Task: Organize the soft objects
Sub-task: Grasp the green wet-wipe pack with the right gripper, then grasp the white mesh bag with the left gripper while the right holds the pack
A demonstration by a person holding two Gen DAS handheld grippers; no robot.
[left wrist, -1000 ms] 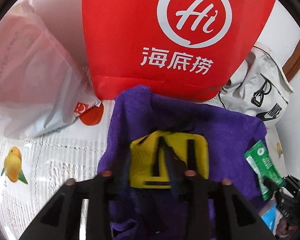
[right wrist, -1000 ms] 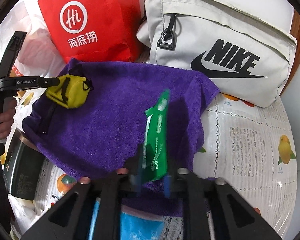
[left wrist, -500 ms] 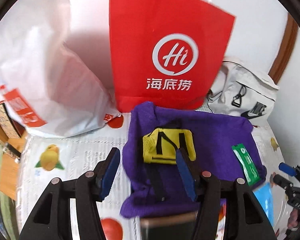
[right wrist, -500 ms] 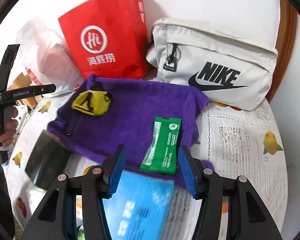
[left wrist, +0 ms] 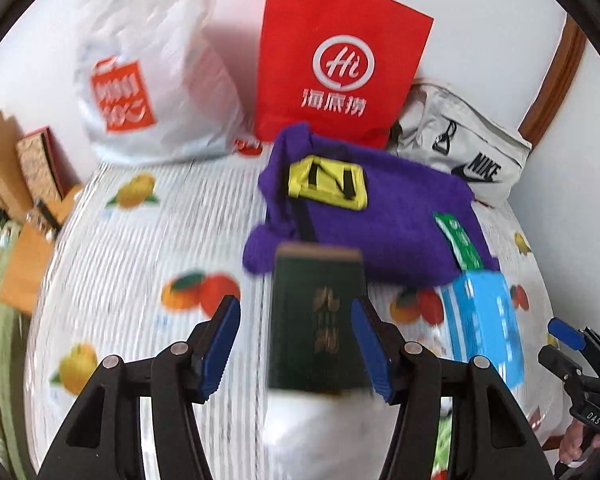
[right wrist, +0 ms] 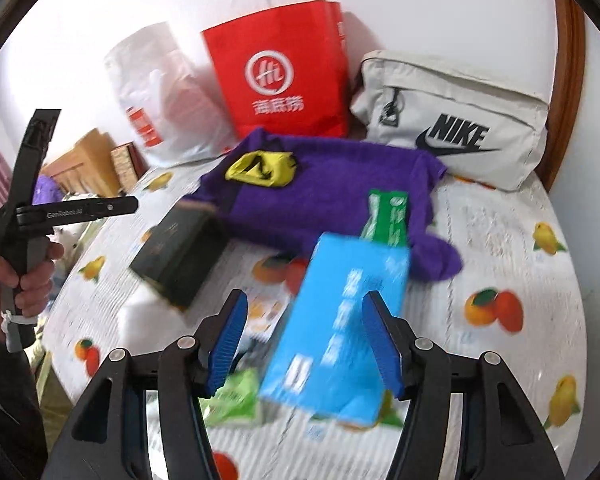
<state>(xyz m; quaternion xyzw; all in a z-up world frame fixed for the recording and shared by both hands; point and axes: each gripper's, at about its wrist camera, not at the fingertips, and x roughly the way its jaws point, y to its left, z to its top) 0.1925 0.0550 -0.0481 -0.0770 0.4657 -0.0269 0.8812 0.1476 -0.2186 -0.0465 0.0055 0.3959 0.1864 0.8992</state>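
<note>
While both wrist views are motion-blurred, layout is readable: purple towel (left wrist: 380, 216) lies spread on the fruit-print tablecloth (left wrist: 140, 248), far centre, just in front of the red paper bag (left wrist: 340, 60). Yellow pouch (left wrist: 326, 182) sits on the towel's far-left part, black straps up. Green sachet (left wrist: 458, 240) lies on the towel's right edge, its near end touching or overlapping the blue pack (left wrist: 484, 320); can't tell which

Left gripper (left wrist: 296, 344): jaws have just been opening, nothing clamped. Dark green box (left wrist: 318, 320) shows between the blue pads in the left view, but the right wrist view shows it lying on the table under that gripper, pads not on it

Right gripper (right wrist: 304, 340): jaws also just been opening, apart now, no grip. Blue pack lies on the cloth below and between its fingers, tilted, pads clear of its sides. Light green packet (right wrist: 232, 400) near-left of it, partly hidden behind the left finger

Far row against the wall, left to right: white plastic bag (left wrist: 148, 80) with orange print, red paper bag, grey Nike pouch (right wrist: 460, 120). Towel's far-right corner is just beside the Nike pouch

Person's hand (right wrist: 24, 276) holds the left gripper's handle at the left edge of the right wrist view
</note>
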